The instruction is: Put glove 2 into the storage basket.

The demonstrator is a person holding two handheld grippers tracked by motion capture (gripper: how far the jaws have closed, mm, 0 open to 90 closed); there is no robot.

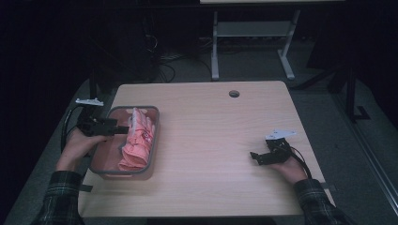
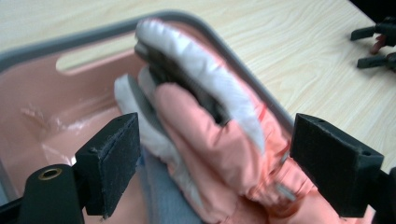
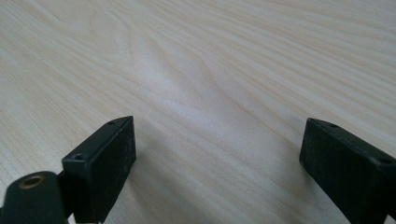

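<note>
A pink tub with a grey rim (image 1: 105,173) stands at the table's left side. In it lies a folded pink, white and grey padded garment (image 1: 136,145), leaning along the tub's right wall. My left gripper (image 1: 124,129) hovers over the tub's left part and points at the garment. In the left gripper view its jaws stand wide apart, with the garment (image 2: 210,130) just beyond them and untouched by the pads (image 2: 116,158). My right gripper (image 1: 253,157) rests low at the table's right side. It is open (image 3: 217,158) over bare wood, with nothing between its jaws.
The light wooden table (image 1: 211,131) has a round cable hole (image 1: 233,93) near its far edge. Behind it stand the white legs of another desk (image 1: 215,47) and cables on the floor. The tub's rim (image 2: 70,39) has a handle slot.
</note>
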